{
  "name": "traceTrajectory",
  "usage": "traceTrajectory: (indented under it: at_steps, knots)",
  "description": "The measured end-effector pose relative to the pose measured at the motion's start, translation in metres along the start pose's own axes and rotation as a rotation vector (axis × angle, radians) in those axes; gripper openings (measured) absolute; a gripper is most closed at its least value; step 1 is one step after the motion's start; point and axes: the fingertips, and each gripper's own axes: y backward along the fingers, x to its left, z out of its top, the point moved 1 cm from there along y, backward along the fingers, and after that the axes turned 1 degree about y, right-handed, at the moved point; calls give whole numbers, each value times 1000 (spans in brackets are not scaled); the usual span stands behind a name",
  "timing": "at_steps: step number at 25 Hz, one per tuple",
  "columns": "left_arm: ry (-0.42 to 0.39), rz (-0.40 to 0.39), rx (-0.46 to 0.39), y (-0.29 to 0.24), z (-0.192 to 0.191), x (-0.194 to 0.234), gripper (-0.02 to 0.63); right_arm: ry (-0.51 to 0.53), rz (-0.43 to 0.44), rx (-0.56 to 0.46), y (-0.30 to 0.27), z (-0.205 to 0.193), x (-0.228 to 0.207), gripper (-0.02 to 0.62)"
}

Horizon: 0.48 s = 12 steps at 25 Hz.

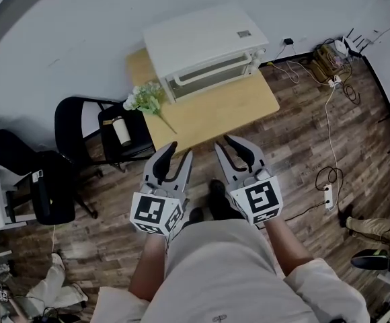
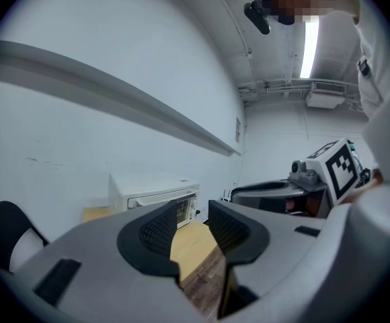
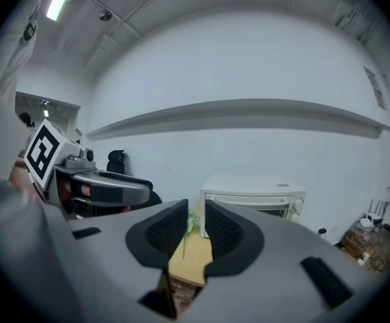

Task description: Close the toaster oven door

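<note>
Count and positions, head view:

- One toaster oven (image 1: pixel 205 46), white, at the far edge of the desk (image 1: pixel 215 116) toward the far right corner, backed against the wall. Its glass door looks upright against the front, with one handle bar across the top of the door.
- One small label (image 1: pixel 243 33) on the oven's top. The print is too small to read.
- One bunch of flowers (image 1: pixel 144 99), white blooms with green leaves, at the desk's left edge. The stem lies toward the middle of the desk.
- One black chair (image 1: pixel 87 123) just beside the desk's left edge, with one pale bottle (image 1: pixel 122 131) lying on its seat.
- One white power strip (image 1: pixel 328 195) on the wood floor, off the desk's right side.

Your grippers: two.

- Left gripper (image 1: pixel 180 151) and right gripper (image 1: pixel 226 142) are side by side short of the desk's near edge, tips pointing at the oven and well apart from it.
- Left jaws stand at a narrow gap with nothing between the pads. Only desk and floor show through the gap.
- Right jaws are also narrow and empty. The flowers show far beyond the gap.

Marker cubes: two, one on the left gripper (image 1: pixel 156 212) and one on the right gripper (image 1: pixel 262 200). They carry black-and-white square patterns and no readable writing.
</note>
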Motion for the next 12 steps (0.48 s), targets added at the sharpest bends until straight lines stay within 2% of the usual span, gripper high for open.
traceTrajectory:
  at_steps: [12]
  knots:
    - [-14, -125, -3, 68, -11, -15, 126, -10, -138, 5, 55, 0, 64, 64]
